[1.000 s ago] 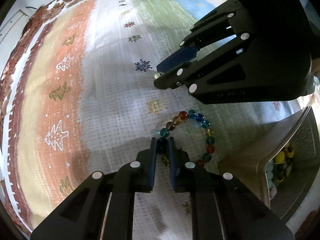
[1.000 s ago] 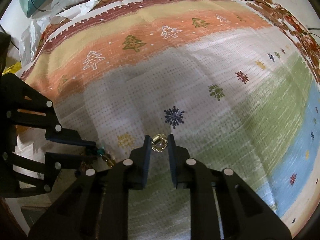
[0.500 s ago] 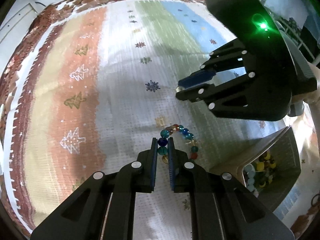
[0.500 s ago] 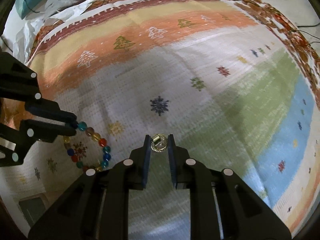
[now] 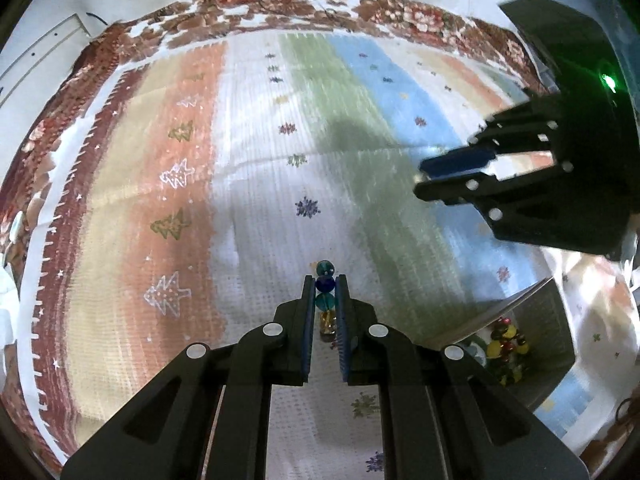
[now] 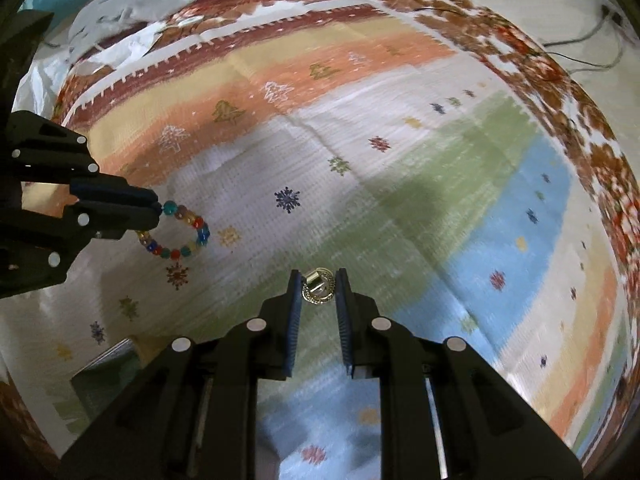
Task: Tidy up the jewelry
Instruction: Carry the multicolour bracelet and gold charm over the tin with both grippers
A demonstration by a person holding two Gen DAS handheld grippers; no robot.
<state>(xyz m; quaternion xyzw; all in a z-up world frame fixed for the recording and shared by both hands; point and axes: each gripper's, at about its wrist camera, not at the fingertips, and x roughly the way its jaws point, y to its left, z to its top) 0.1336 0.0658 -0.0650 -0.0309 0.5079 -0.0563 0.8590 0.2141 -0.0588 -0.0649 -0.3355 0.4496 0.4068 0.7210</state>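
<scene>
Two grippers are in my hands, both off the cloth and both loaded. Largest item first: the striped tablecloth [image 5: 256, 184], printed with trees and snowflakes, covers the whole work surface and is bare beneath me apart from shadow. Next in size, the grey storage box [image 5: 532, 344] sits at the lower right of the left wrist view, open-topped, with yellow and dark beads already inside; I judge it the destination for what I carry. My left gripper [image 5: 325, 294] is clenched on the bead bracelet [image 6: 180, 234]: several beads sit between the pads, and the right wrist view shows the rest of the loop hanging free below the fingertips, clear of the cloth. Pinching one short section lets the loop dangle without tangling. My right gripper [image 6: 318, 288] is clenched on the small gold ring [image 6: 319, 287], held edgewise across its width near the fingertips, which keeps it from rolling out. The two grippers are well apart, so neither load fouls the other. No brand, label or legible writing appears on any item; a green indicator light [image 5: 608, 80] glows on the right gripper's body.
</scene>
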